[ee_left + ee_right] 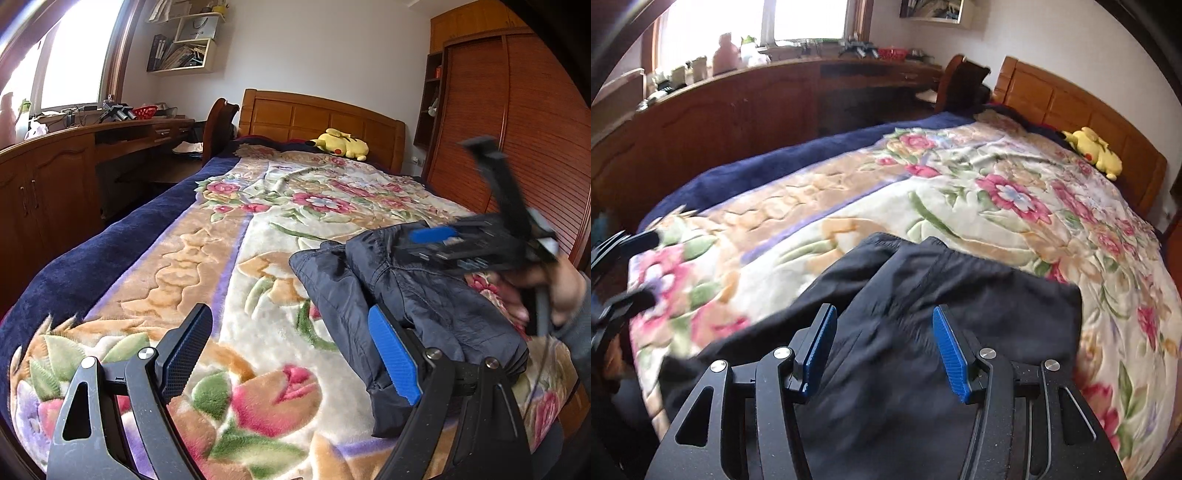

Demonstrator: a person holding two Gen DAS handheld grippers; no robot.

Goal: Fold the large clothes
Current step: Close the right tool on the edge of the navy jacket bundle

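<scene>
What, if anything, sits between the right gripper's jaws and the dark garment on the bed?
Nothing visible. The right gripper hangs directly over the folded dark garment, jaws apart, with only air between. The yellow plush toy lies far off by the headboard.

You see dark trousers [417,295] of thin, faintly shiny cloth lying on a plush, fuzzy floral blanket [229,280]; the headboard [317,118] is glossy wood.
</scene>
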